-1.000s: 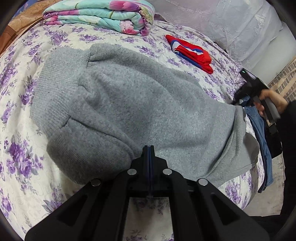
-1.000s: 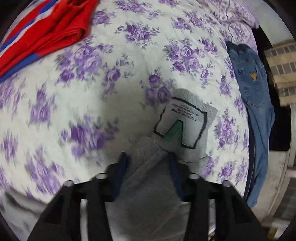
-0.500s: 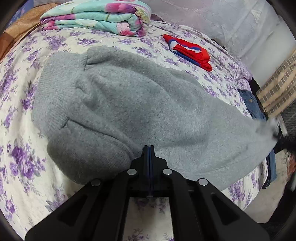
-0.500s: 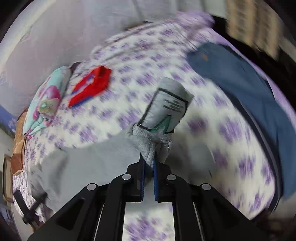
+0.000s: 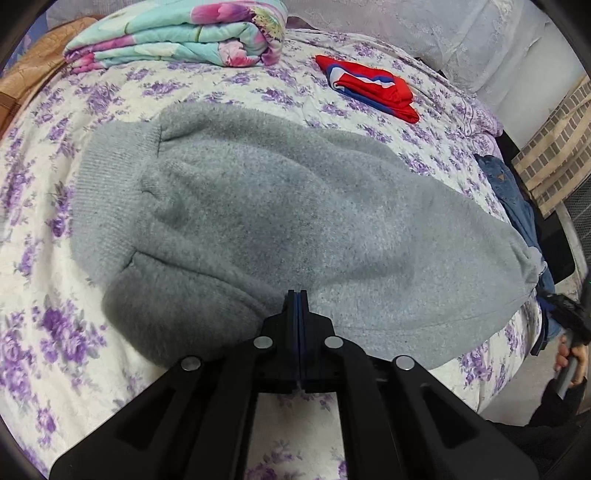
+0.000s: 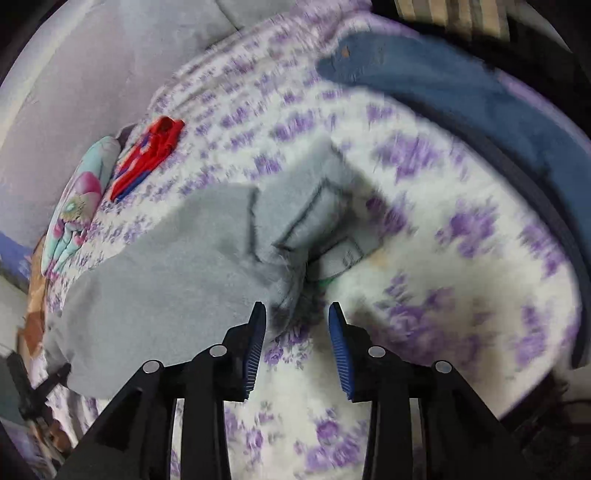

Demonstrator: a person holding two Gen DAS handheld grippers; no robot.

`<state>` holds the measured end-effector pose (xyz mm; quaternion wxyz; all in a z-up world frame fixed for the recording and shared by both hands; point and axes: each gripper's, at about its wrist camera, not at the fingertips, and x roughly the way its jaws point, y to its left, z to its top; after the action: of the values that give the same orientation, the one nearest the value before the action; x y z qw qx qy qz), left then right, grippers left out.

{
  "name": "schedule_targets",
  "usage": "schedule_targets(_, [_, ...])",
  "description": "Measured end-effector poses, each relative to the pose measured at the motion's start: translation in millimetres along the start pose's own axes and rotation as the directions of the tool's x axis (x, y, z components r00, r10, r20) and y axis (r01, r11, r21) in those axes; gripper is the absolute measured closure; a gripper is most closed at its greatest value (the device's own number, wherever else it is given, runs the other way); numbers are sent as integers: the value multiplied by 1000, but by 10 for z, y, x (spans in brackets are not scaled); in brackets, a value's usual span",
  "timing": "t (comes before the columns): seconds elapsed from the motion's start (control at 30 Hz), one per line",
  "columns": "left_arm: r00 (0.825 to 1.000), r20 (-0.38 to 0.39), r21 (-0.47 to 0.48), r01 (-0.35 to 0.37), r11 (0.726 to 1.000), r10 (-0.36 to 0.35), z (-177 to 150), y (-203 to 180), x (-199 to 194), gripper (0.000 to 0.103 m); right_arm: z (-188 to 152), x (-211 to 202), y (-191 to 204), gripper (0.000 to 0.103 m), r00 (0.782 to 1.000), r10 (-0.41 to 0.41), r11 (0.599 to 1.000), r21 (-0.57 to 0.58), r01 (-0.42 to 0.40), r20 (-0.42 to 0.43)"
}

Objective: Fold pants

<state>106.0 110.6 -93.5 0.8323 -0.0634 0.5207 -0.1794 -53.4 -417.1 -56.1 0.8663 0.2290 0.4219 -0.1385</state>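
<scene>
Grey fleece pants point(image 5: 280, 221) lie across the floral bed, ribbed waistband at the left, leg end at the right edge. My left gripper point(image 5: 297, 295) is shut at the pants' near edge; whether fabric is pinched between its pads is hidden. In the right wrist view the pants point(image 6: 177, 273) stretch to the left, and the cuff end with a white care label point(image 6: 340, 258) lies bunched just ahead of my right gripper point(image 6: 297, 314). The right gripper is open and holds nothing. This view is blurred.
A folded floral quilt point(image 5: 177, 33) lies at the bed's far side. A folded red and blue garment point(image 5: 373, 88) lies at the back right. Blue jeans point(image 5: 517, 199) hang over the bed's right edge, also in the right wrist view point(image 6: 461, 96).
My right gripper had shut on the cuff end and pulled it right, stretching the pants; now it is open and the cuff lies on the bed. The left gripper stayed shut.
</scene>
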Motion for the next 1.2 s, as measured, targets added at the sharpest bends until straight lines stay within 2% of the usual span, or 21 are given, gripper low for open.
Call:
schedule_targets(0.07, [999,10,25,-30,999,30,45,-104,-127,102,101,-166,122,85,995,44,997,-59,-39,89])
schedule_targets(0.17, [997,65,75,-55,996,50,192,-332,-339,101,275,-120,198,85,990,43,993,-112,-27,138])
schedule_targets(0.2, [995,78,85,-65,994,58,239,-389,-377,99,333,-8,165,84,993,22,995,-101,-10,116])
schedule_targets(0.27, [991,105,99,-92,991,81,369,-526,-412,90,352,321,41,85,999,-31,997,-70,32,11])
schedule_targets(0.37, [991,94,104,-108,989,98,478,-560,-254,87,233,689,-116,87,988,-103,992,-79,95,-112])
schedule_targets(0.43, [993,-19,68,-116,991,118,457,-410,73,87,262,630,-43,88,986,-130,987,-113,118,-105])
schedule_targets(0.47, [988,-80,37,-131,991,133,392,-278,255,90,319,540,86,85,986,-147,979,-153,133,-83])
schedule_targets(0.5, [988,-86,23,-131,991,132,335,-205,301,91,354,470,207,85,988,-144,974,-183,131,-57])
schedule_targets(0.53, [992,-53,13,-110,994,110,264,-156,272,92,414,396,374,85,994,-107,968,-230,96,-32])
schedule_targets(0.57, [994,-36,6,-106,994,107,193,-136,226,93,492,333,649,83,999,-12,953,-302,2,-34])
schedule_targets(0.6, [994,-28,-5,-109,994,108,145,-123,198,93,555,323,914,74,996,69,928,-363,-86,-60])
schedule_targets(0.63, [994,-15,-17,-110,994,109,97,-114,171,93,605,358,1296,67,980,166,872,-447,-198,-110])
schedule_targets(0.67, [994,-7,-19,-113,993,113,71,-112,159,93,628,402,1553,53,965,220,826,-499,-262,-144])
schedule_targets(0.73, [992,6,-19,-125,992,125,19,-128,131,94,649,594,2175,51,917,314,689,-605,-399,-247])
schedule_targets(0.77, [992,7,-17,-130,991,130,9,-138,127,94,652,778,2563,51,875,352,587,-649,-484,-333])
schedule_targets(0.83, [991,4,-18,-130,991,130,-28,-148,110,94,657,1122,3120,51,823,373,457,-687,-565,-429])
schedule_targets(0.87, [992,0,-17,-128,992,128,-30,-149,101,94,655,1307,3339,51,811,353,413,-700,-582,-466])
schedule_targets(0.97, [994,-6,-27,-108,994,108,-15,-100,90,94,619,1746,3746,52,802,267,340,-727,-597,-534])
schedule_targets(1.0, [995,-6,-30,-101,994,101,-19,-88,92,94,610,1858,3811,52,793,250,329,-721,-610,-556])
schedule_targets(1.1, [998,-4,-40,-70,997,70,-28,-41,83,95,571,2112,3898,52,748,233,320,-677,-663,-621])
schedule_targets(1.2, [998,-6,-27,-68,997,68,-25,-48,91,96,450,2309,3917,52,748,186,334,-675,-658,-637])
